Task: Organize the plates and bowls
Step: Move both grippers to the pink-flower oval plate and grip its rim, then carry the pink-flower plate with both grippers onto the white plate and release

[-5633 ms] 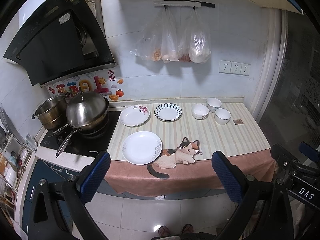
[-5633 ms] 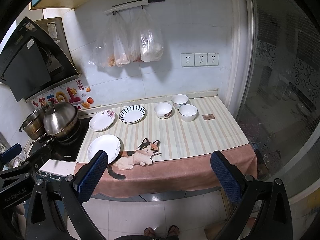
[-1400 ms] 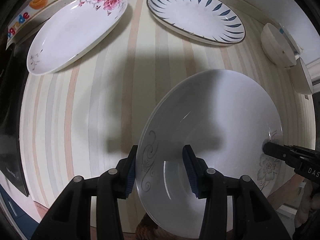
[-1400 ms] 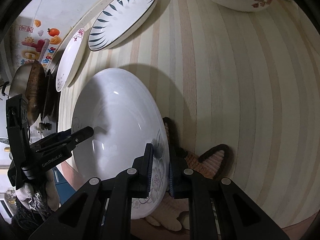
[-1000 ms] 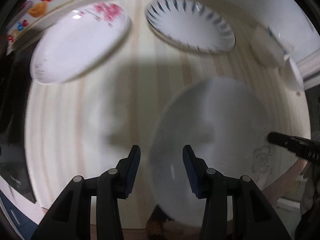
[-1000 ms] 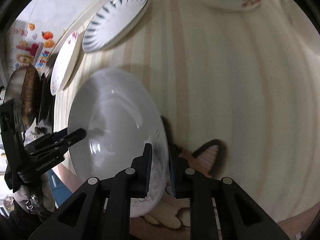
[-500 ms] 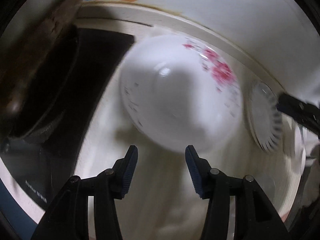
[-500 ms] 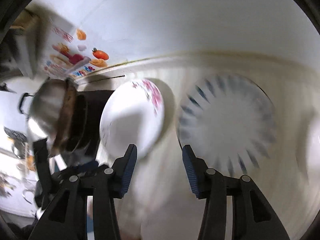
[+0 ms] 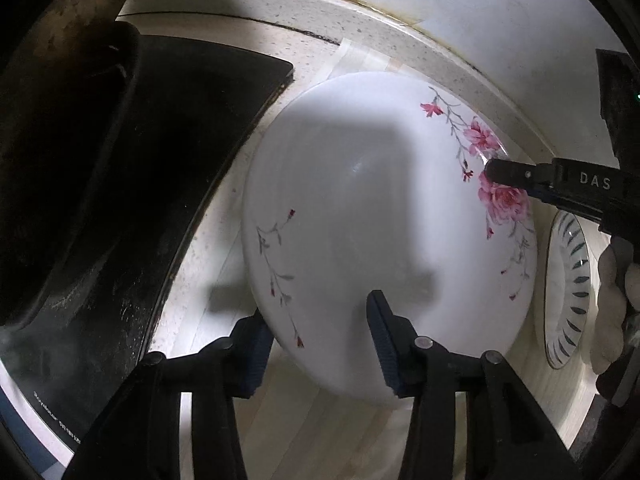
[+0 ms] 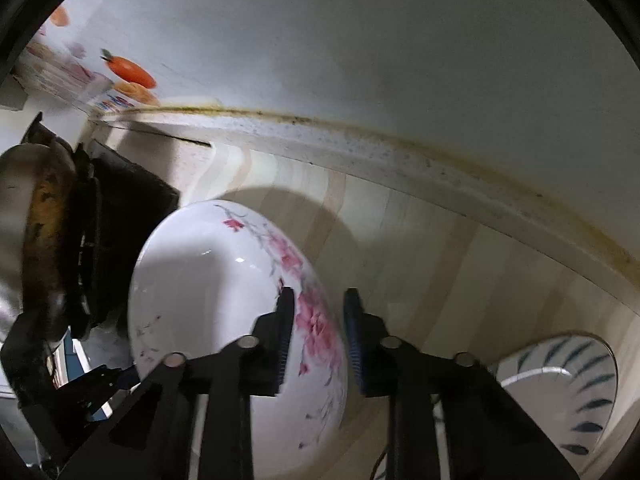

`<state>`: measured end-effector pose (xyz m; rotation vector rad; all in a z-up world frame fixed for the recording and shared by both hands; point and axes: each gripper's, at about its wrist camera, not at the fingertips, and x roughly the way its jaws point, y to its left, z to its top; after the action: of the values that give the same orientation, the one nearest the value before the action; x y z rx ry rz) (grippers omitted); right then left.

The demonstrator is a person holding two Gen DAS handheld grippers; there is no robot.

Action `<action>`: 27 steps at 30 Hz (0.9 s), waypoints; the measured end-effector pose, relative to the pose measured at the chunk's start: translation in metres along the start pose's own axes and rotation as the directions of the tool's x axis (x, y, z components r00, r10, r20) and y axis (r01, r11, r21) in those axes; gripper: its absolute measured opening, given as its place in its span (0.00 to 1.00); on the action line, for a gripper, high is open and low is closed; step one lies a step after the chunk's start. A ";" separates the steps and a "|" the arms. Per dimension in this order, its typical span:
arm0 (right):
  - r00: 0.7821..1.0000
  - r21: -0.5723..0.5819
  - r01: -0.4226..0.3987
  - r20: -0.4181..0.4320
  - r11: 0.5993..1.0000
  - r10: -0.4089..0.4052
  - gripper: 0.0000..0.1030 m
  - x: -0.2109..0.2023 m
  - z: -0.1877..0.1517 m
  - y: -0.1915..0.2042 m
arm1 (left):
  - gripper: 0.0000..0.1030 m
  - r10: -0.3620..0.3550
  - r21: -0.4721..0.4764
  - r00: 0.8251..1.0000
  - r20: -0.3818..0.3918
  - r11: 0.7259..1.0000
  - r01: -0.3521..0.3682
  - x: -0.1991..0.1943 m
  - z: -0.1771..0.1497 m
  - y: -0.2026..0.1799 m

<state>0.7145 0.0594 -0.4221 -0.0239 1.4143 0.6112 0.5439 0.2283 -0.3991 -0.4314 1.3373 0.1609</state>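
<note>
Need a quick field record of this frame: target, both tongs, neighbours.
target: pink-flower plate, lying on the striped counter mat
left tongs: open, straddling the plate's near rim, pads not visibly pressing
right tongs: open, astride the plate's flowered rim; contact unclear
left of plate: black cooktop carrying a steel pot
right of plate: blue-striped plate, apart from it
behind: white wall with fruit stickers
</note>
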 end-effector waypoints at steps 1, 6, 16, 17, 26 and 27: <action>1.000 0.000 -0.003 0.002 1.000 0.003 0.18 0.003 0.001 -0.002 | 0.40 0.003 -0.001 1.000 0.007 1.000 -0.003 0.000 0.000 0.000; 1.000 -0.013 -0.017 0.020 1.000 0.017 0.16 0.003 -0.003 -0.004 | 0.39 0.001 0.007 1.000 0.025 1.000 -0.002 -0.005 -0.003 0.003; 0.996 -0.030 -0.049 0.067 0.998 0.051 0.10 -0.036 -0.047 -0.007 | 0.39 0.005 0.074 0.998 0.064 0.997 -0.009 -0.038 -0.028 -0.006; 0.996 -0.026 -0.055 0.074 0.998 0.056 0.10 -0.042 -0.054 -0.009 | 0.39 0.006 0.086 0.998 0.067 0.996 -0.012 -0.043 -0.032 -0.009; 0.981 0.028 -0.106 0.168 0.994 0.100 0.10 -0.111 -0.128 -0.026 | 0.39 -0.020 0.203 0.995 0.102 0.979 -0.001 -0.088 -0.070 -0.048; 0.979 0.034 -0.109 0.178 0.993 0.101 0.10 -0.118 -0.136 -0.027 | 0.39 -0.028 0.221 0.994 0.103 0.975 0.004 -0.094 -0.076 -0.054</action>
<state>0.5983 -0.0589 -0.3471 0.1374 1.2624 0.6536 0.4725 0.1621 -0.3100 -0.2425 1.2318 0.0204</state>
